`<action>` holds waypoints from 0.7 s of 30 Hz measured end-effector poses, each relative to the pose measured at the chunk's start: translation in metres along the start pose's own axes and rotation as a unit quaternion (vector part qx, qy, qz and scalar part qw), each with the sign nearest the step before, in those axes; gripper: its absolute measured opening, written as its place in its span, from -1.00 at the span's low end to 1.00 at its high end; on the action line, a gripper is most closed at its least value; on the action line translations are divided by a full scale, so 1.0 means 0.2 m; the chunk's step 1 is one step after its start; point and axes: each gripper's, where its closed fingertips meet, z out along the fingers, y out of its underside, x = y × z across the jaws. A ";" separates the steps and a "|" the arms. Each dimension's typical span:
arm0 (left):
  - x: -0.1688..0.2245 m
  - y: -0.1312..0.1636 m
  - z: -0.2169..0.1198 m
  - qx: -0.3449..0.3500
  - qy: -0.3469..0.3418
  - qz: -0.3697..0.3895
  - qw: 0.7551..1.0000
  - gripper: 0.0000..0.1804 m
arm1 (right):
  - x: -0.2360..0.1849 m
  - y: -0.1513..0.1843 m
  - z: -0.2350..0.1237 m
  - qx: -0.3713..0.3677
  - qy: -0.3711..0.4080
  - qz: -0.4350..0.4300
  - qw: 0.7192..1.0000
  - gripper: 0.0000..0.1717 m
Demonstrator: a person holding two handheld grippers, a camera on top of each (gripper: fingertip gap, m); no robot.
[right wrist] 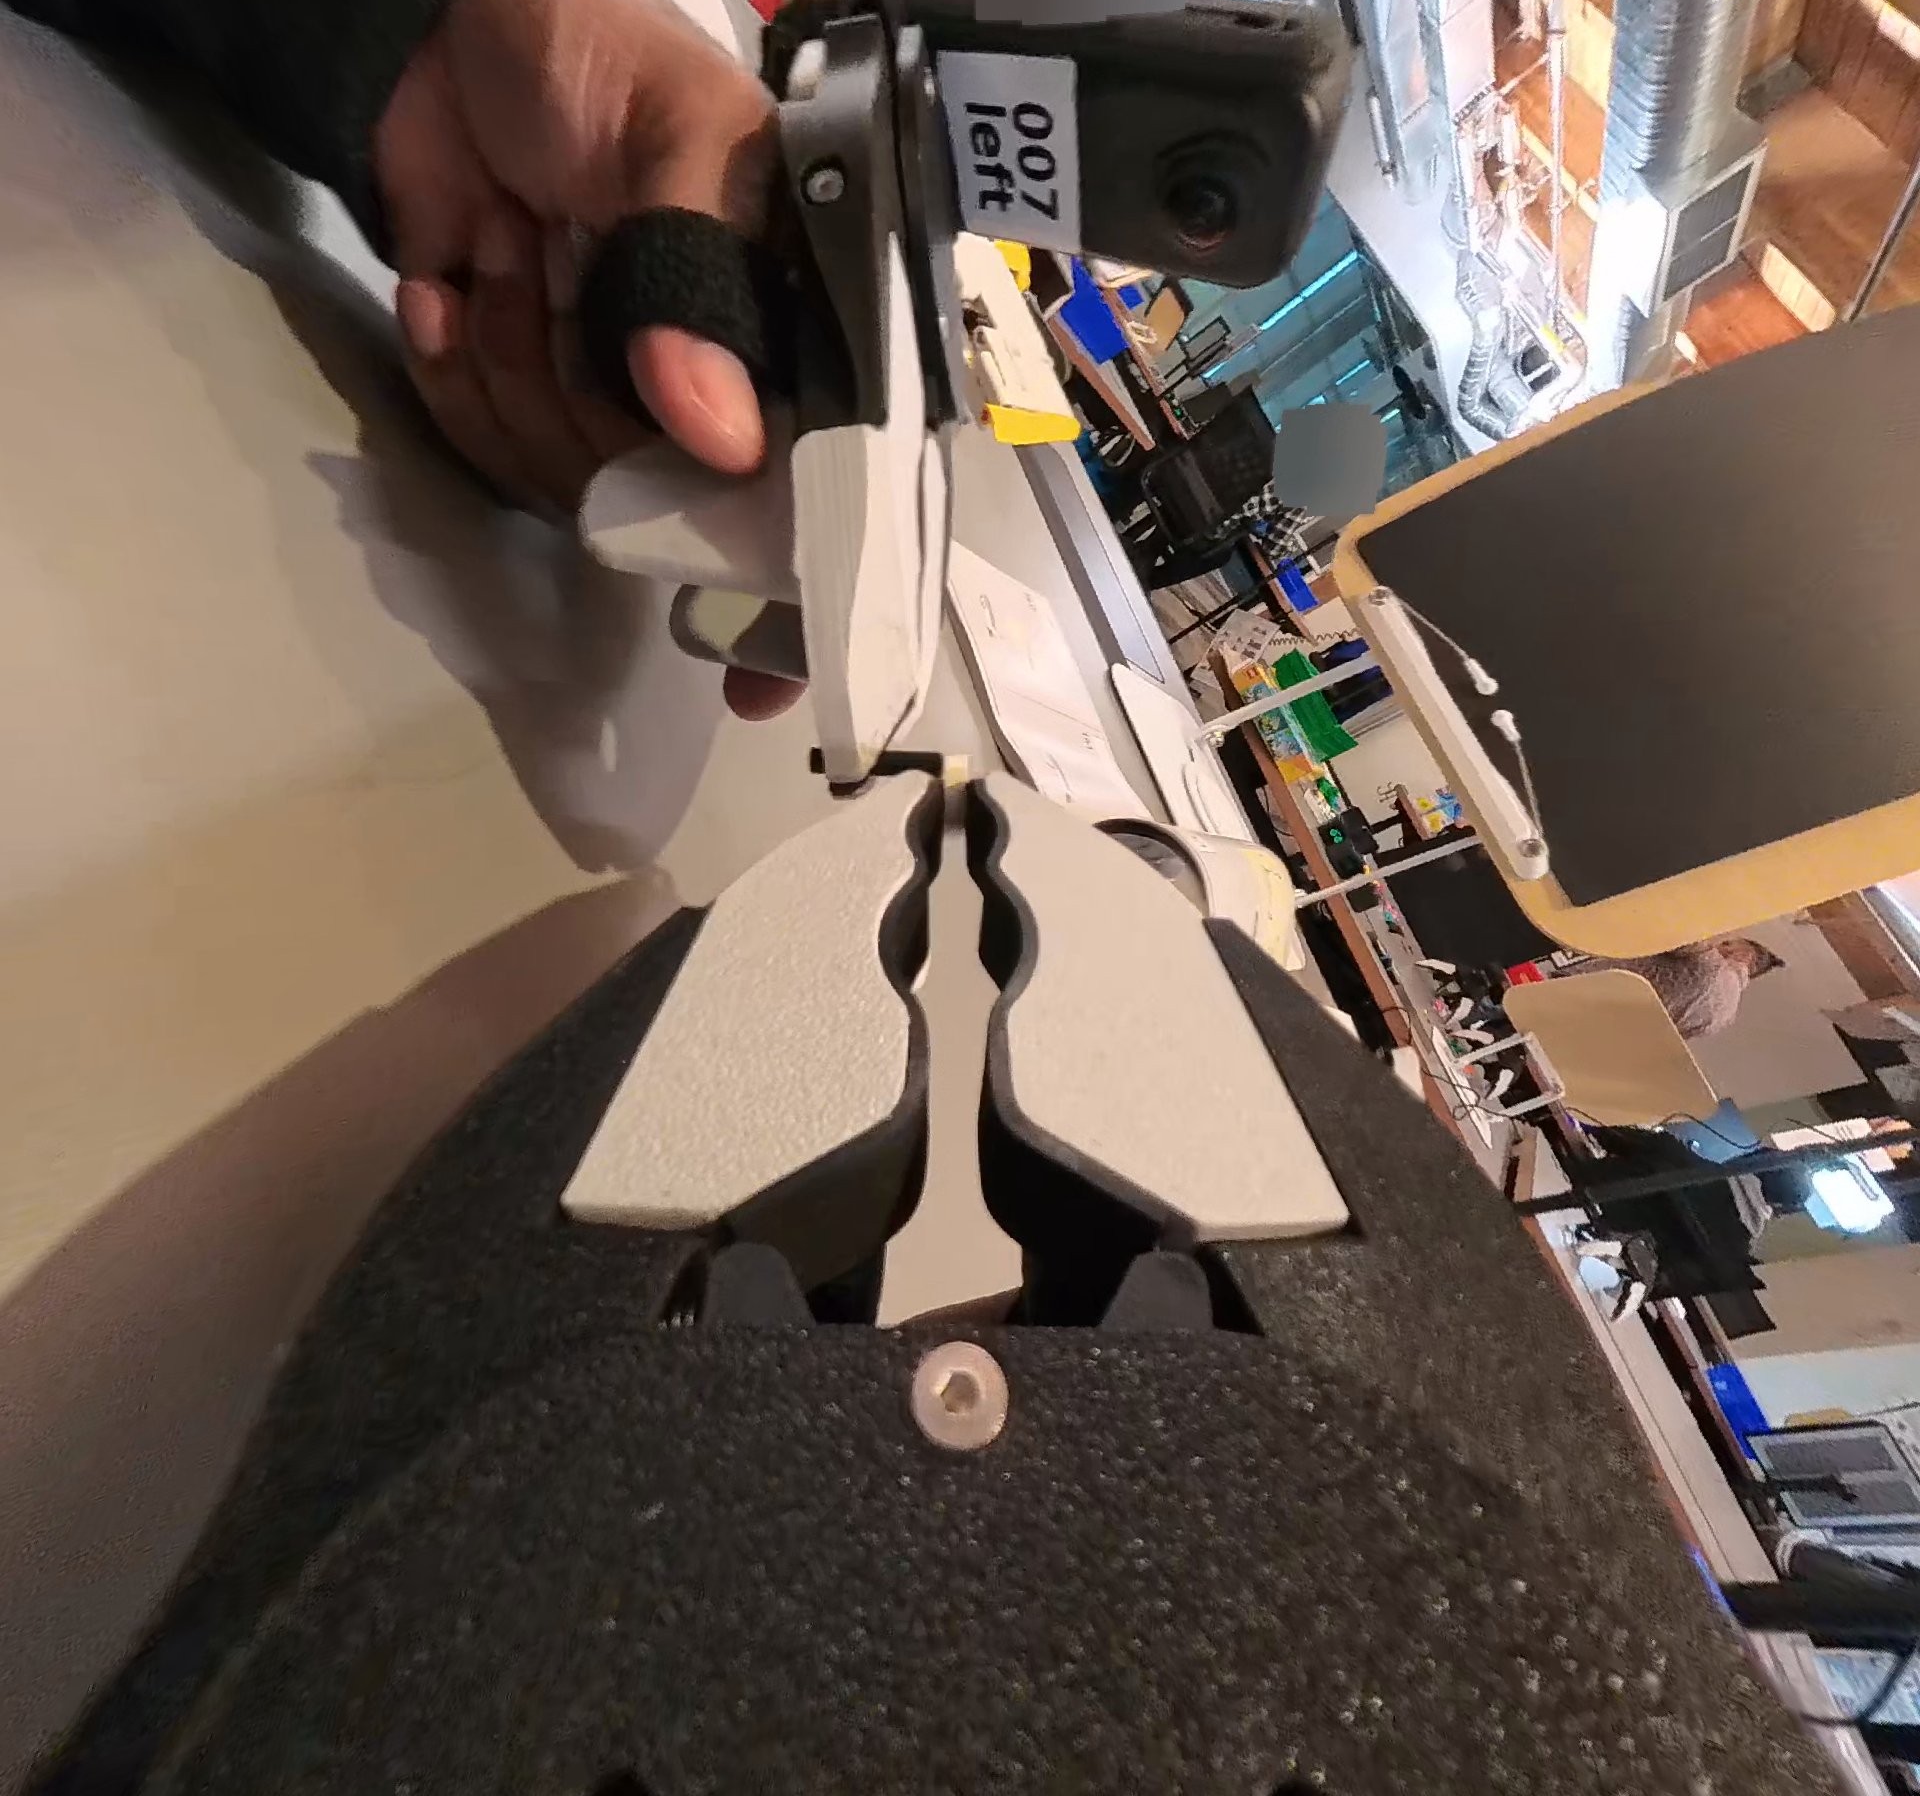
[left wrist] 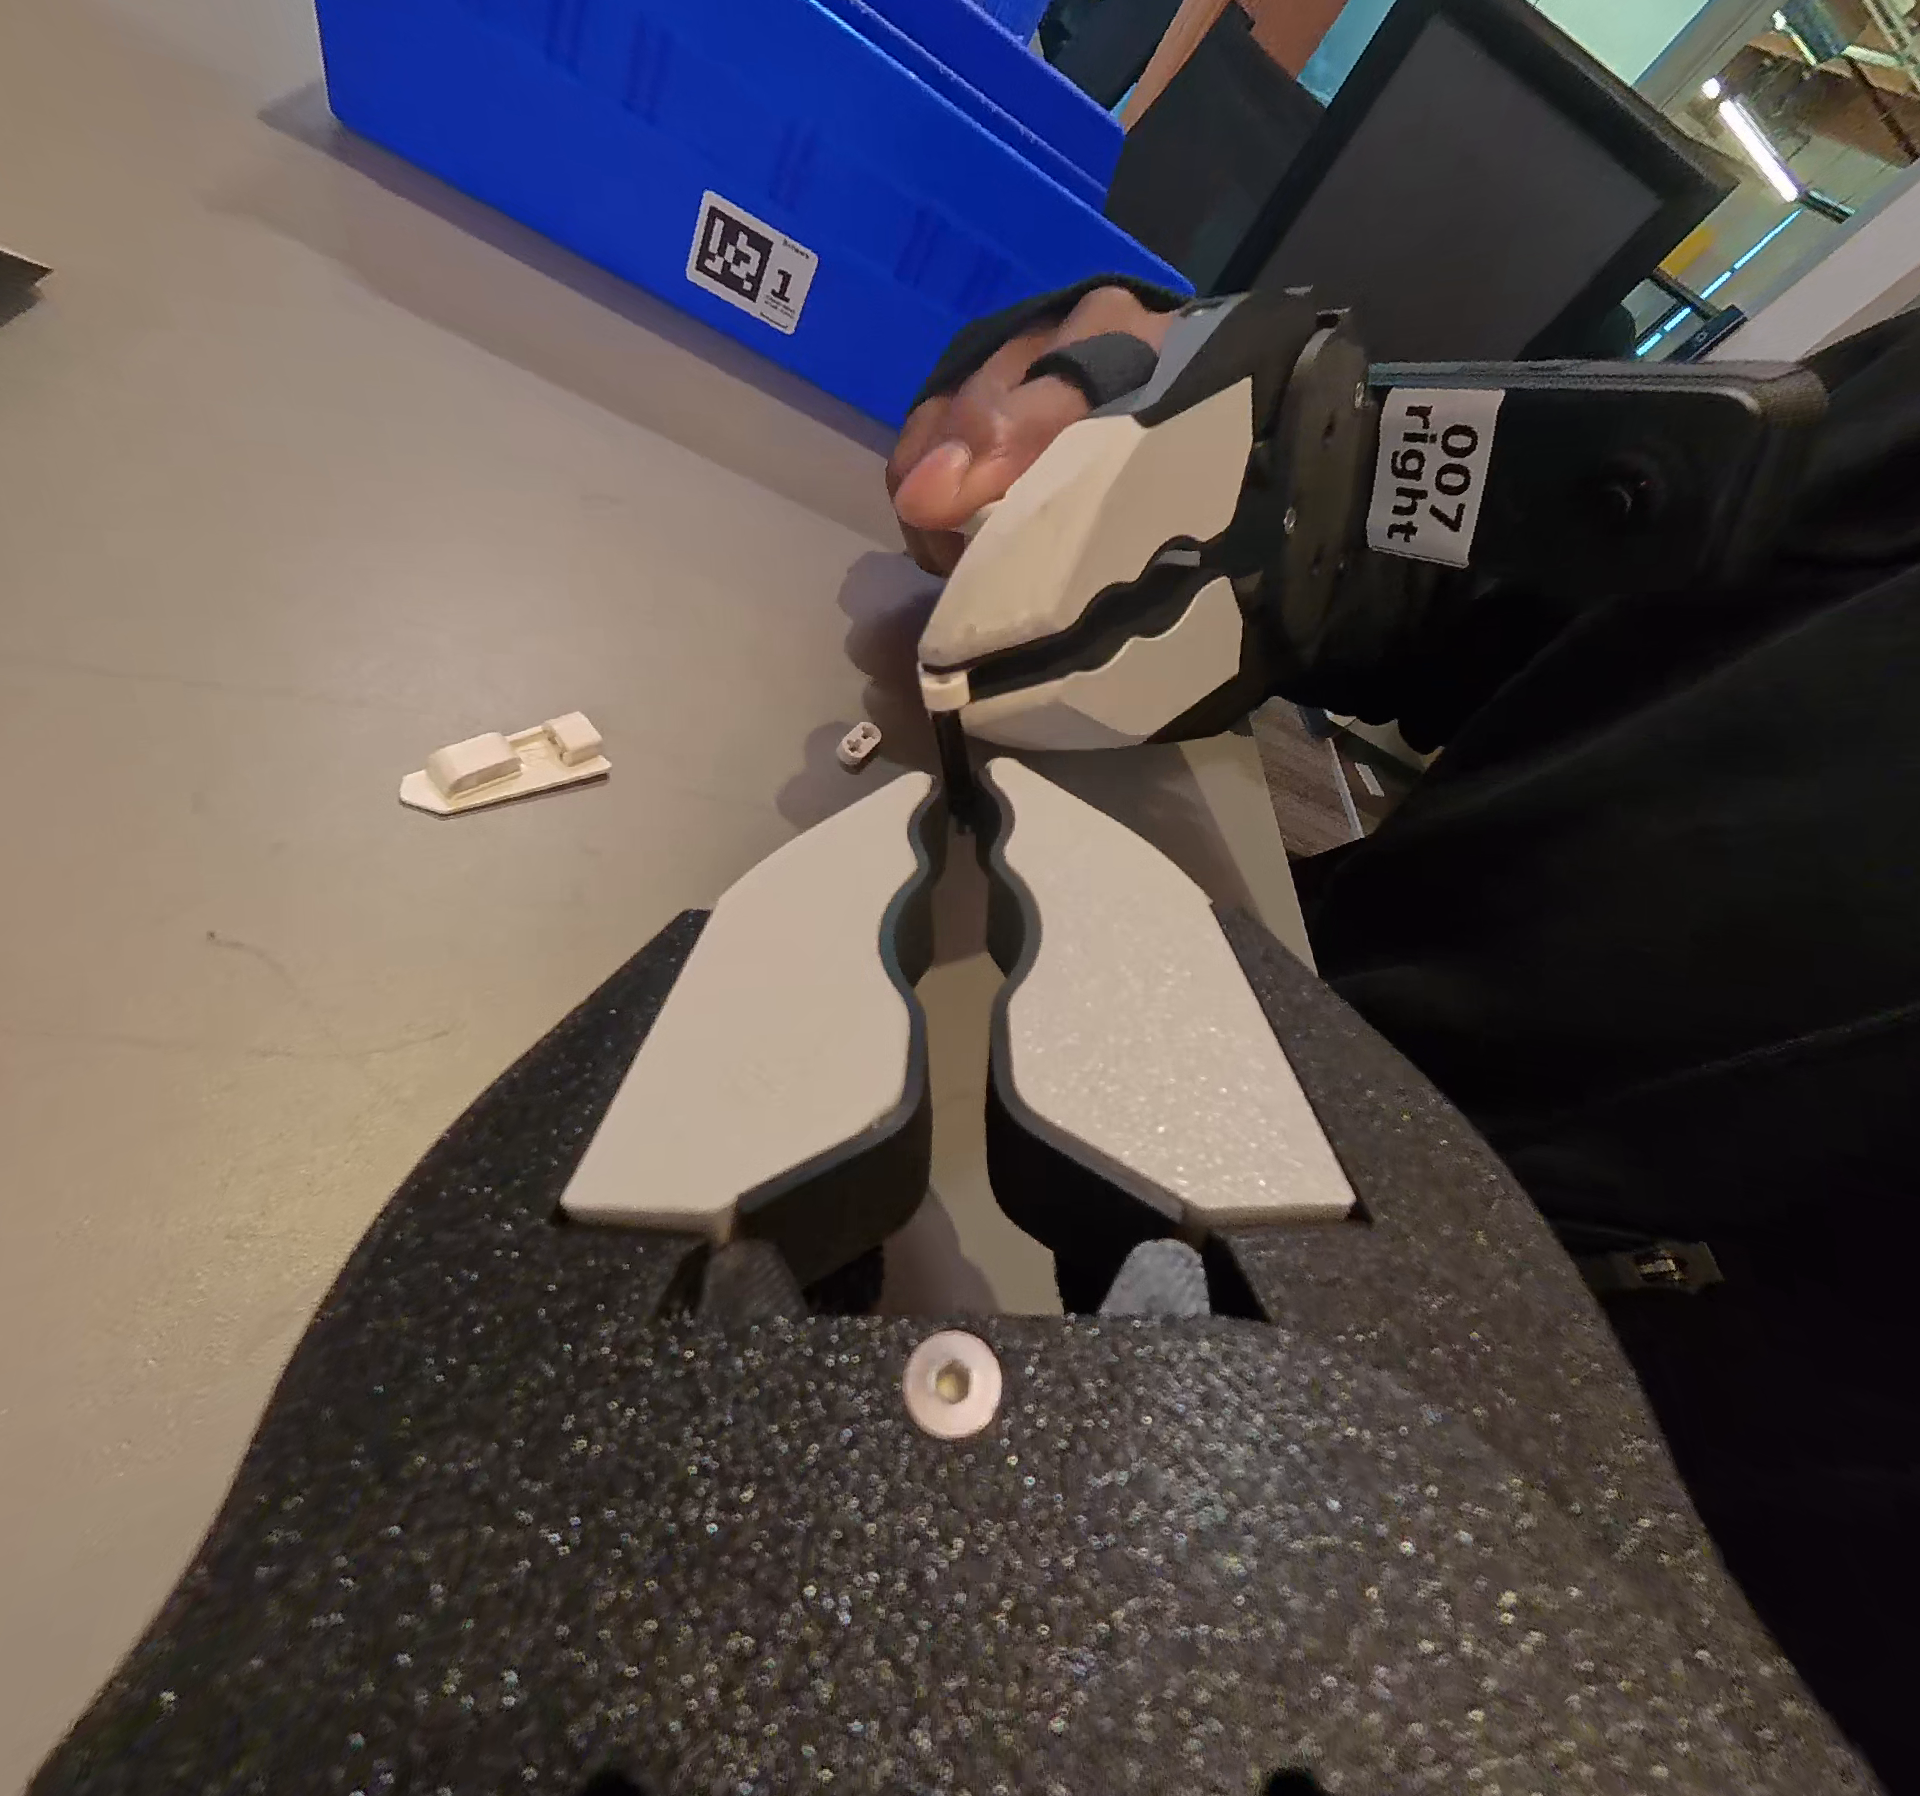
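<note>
A thin black plastic rod (left wrist: 952, 759) runs between the two claws, held in the air just above the grey table (left wrist: 312, 915). The left claw (left wrist: 961, 816) has its grey fingertips (left wrist: 914, 796) pressed nearly together and pinches the rod's lower end. The rod's upper end sits in a small cream plastic connector piece (left wrist: 945, 690), and the right claw (left wrist: 948, 676), tilted down from the right, is clamped on that piece with its white fingers (left wrist: 1023, 583) close together. In the right wrist view the same rod (right wrist: 902, 761) lies crosswise, the left claw (right wrist: 857, 770) gripping it from above while the right claw (right wrist: 954, 790) nips the cream piece (right wrist: 956, 767) at its tip.

A person's hands (left wrist: 956, 458) hold both tools; each has a finger through a black fabric loop (right wrist: 675, 302).

On the table just beside the left claw's tip lies a small grey oval connector with two holes (left wrist: 858, 740). Farther left lies a flat white plastic plate carrying two raised blocks (left wrist: 506, 762). Behind these stands a blue plastic crate (left wrist: 644, 115) with a white square-coded label (left wrist: 752, 263) on its side. A dark monitor (left wrist: 1455, 208) stands beyond the right claw.
</note>
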 end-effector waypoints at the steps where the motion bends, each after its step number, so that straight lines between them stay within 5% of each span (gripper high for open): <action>1: 0.00 0.00 0.00 -0.003 0.002 0.002 1.000 -0.95 | -0.01 0.00 0.00 0.000 -0.003 -0.003 1.000 -0.96; 21: 0.04 0.07 0.01 -0.054 0.027 0.031 0.998 -0.95 | -0.08 -0.05 -0.04 0.036 -0.060 -0.036 0.997 -0.96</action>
